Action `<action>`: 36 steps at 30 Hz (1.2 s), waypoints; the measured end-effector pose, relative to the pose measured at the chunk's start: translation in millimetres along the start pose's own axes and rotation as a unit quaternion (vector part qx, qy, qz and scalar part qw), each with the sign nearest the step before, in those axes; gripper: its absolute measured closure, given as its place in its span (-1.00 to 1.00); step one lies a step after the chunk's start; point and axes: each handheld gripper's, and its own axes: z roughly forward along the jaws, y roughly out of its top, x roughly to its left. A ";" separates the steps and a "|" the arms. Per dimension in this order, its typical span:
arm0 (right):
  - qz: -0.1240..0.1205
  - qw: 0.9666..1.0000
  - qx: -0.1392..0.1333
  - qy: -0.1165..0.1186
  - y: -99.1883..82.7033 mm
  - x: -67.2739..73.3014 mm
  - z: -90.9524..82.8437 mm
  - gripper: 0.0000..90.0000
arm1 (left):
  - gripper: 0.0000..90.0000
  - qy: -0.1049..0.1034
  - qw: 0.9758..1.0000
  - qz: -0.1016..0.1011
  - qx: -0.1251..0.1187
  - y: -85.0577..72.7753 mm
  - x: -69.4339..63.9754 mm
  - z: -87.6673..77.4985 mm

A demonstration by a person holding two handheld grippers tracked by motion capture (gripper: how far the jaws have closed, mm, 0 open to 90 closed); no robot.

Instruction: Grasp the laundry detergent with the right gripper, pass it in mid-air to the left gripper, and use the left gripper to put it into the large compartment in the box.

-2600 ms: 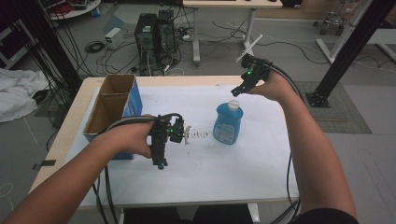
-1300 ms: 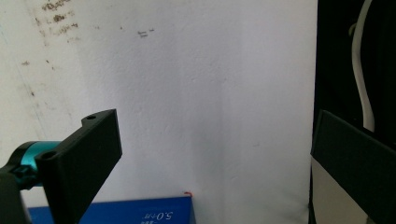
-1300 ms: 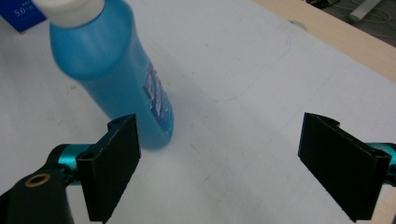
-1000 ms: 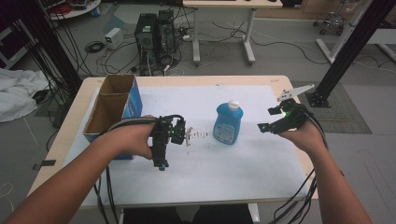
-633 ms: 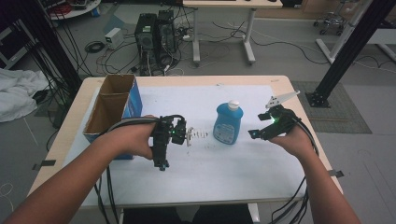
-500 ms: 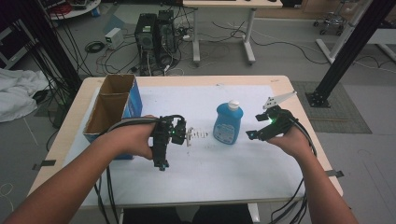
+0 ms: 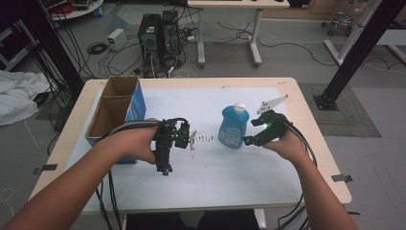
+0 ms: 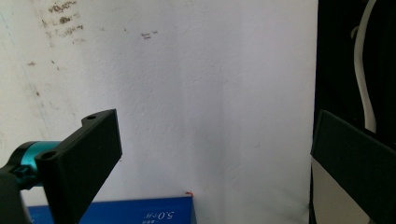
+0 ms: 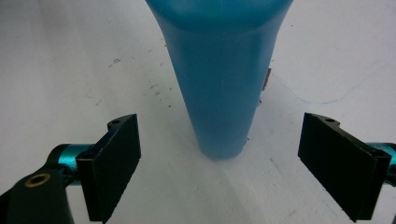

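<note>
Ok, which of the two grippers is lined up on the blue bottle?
The right gripper. Its jaws are open, with the blue bottle centred just ahead of them, not yet touching. The left gripper points down at bare table near the cardboard box.

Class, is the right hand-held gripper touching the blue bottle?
Apart. The right gripper view shows the blue bottle between open jaws of the right hand-held gripper, white table visible either side.

Blue bottle (image 7: 233,128) with a white cap (image 7: 239,107) at centre frame, translucent blue in the right gripper view. Right gripper (image 7: 248,140): black, green light glowing, teal fittings behind the jaws. Left gripper (image 7: 164,167): black too, green light. Brown cardboard box (image 7: 115,111) with blue sides, left of frame. White mat (image 7: 210,167), speckled with dark marks.
</note>
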 end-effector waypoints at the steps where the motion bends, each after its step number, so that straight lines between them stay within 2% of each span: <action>1: 0.000 1.000 0.000 0.000 0.0 0.0 0.0 -0.73 | -0.96 0.000 1.000 0.000 0.000 0.0 0.0 0.0; 4: 0.023 0.999 -0.021 0.026 -3.1 -1.9 6.8 -0.73 | -0.96 0.000 1.000 0.000 0.000 -0.2 -0.5 -0.6; 5: 0.026 0.999 -0.025 0.027 -3.8 -2.5 7.2 -0.73 | -0.96 0.001 1.000 0.001 -0.001 -0.3 -0.5 -0.9; 11: 0.024 0.999 -0.020 0.028 -4.8 -2.8 14.2 -0.73 | -0.96 0.001 1.000 -0.003 0.000 -2.2 -0.6 -1.3; 18: 0.025 0.999 -0.027 0.035 -3.9 -2.9 23.4 -0.73 | -0.96 0.001 1.000 -0.004 0.000 -2.9 -1.5 -1.6; 25: 0.021 0.999 -0.028 0.032 -3.6 -2.8 28.1 -0.73 | -0.96 0.002 1.000 -0.004 0.000 -3.8 -0.7 -1.4; 36: 0.015 0.998 -0.050 0.025 -1.3 -2.4 37.7 -0.73 | -0.96 0.001 1.000 -0.005 0.000 -2.8 -1.2 -1.4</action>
